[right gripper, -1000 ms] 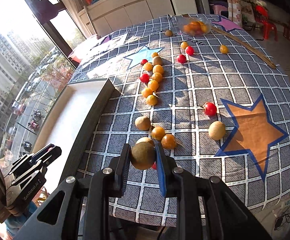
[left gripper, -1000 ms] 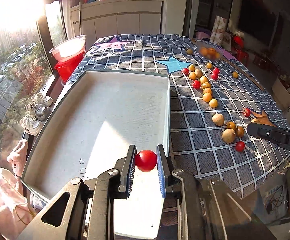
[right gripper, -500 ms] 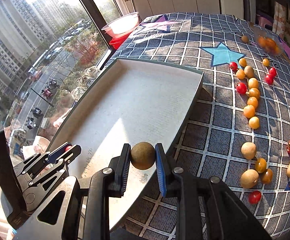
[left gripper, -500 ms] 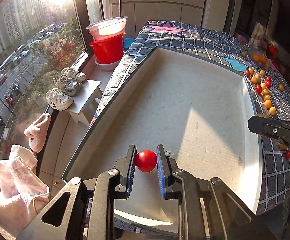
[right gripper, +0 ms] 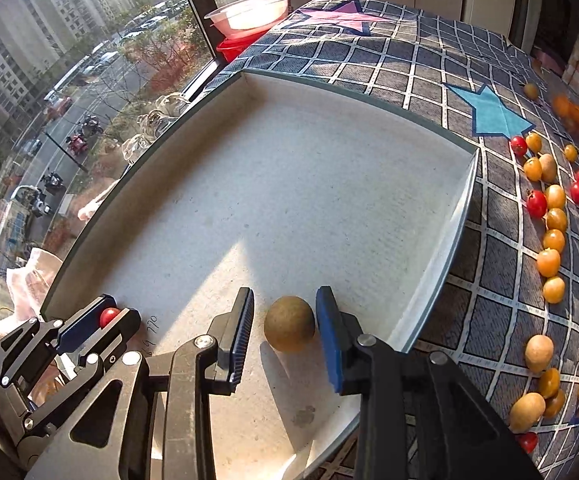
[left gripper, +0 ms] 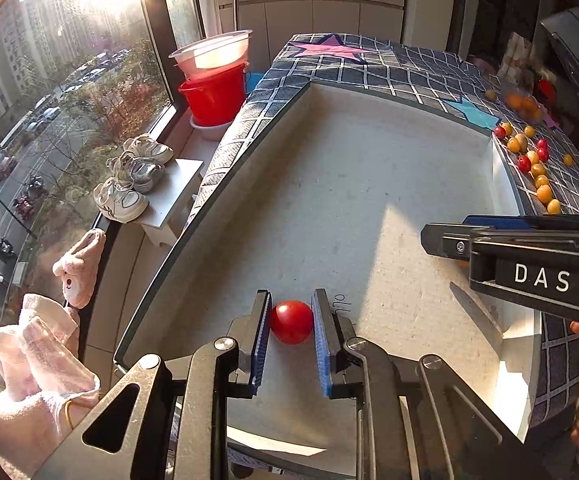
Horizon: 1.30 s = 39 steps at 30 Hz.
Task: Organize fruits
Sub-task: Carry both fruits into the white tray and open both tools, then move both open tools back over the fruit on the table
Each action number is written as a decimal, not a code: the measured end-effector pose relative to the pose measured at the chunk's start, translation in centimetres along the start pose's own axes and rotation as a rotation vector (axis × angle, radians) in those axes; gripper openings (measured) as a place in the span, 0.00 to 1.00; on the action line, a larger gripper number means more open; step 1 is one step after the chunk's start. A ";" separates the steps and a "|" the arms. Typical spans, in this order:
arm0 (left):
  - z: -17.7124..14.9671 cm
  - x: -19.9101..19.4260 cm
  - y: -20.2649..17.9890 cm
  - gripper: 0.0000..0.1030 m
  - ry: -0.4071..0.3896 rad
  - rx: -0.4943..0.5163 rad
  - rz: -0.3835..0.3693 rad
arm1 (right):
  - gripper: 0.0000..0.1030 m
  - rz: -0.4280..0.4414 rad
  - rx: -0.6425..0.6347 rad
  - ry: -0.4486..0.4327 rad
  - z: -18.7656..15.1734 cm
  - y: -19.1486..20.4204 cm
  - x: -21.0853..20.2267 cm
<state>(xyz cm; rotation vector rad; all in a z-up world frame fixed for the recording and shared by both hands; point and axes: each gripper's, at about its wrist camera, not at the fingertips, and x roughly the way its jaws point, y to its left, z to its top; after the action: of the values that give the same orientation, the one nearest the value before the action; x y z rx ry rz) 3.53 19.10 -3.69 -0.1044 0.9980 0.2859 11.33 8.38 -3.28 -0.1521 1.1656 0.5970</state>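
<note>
The white tray [right gripper: 459, 216] has low walls all round and a bare floor running toward 12 o'clock, while loose fruits [right gripper: 549, 240] line the checked tablecloth [right gripper: 389, 60] at 3 o'clock. The right gripper [right gripper: 285, 334], pitched steeply down over the tray's near end, has just been opening; the brown round fruit [right gripper: 289, 323] sits free between its pads, showing no long axis. At 9 o'clock the left gripper [left gripper: 291, 330], also angled down, clamps a red tomato [left gripper: 291, 322].

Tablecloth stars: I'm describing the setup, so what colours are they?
Pink star and blue star, clearest in the right wrist view.
</note>
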 end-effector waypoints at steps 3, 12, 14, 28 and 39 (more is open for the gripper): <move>0.1 -0.1 0.0 0.75 0.001 -0.004 0.007 | 0.60 0.031 0.018 -0.016 0.2 -0.2 -0.5; -0.1 -1.2 -0.6 0.84 -0.032 0.009 0.009 | 0.79 0.074 0.100 -0.106 0.9 -2.3 -3.6; -0.2 -1.5 -0.8 0.84 -0.032 0.011 0.003 | 0.80 0.070 0.110 -0.117 0.6 -2.9 -4.4; 0.7 -3.8 -5.2 0.84 -0.062 0.098 -0.028 | 0.80 0.018 0.228 -0.146 -3.3 -10.5 -8.2; 1.3 -5.0 -11.5 0.84 -0.062 0.191 -0.103 | 0.80 -0.119 0.307 -0.175 -8.1 -18.0 -11.3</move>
<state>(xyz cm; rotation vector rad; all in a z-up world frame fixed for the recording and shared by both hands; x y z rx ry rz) 5.36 7.40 0.75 0.0264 0.9504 0.0983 11.08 -14.11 0.17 0.0908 1.0563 0.3148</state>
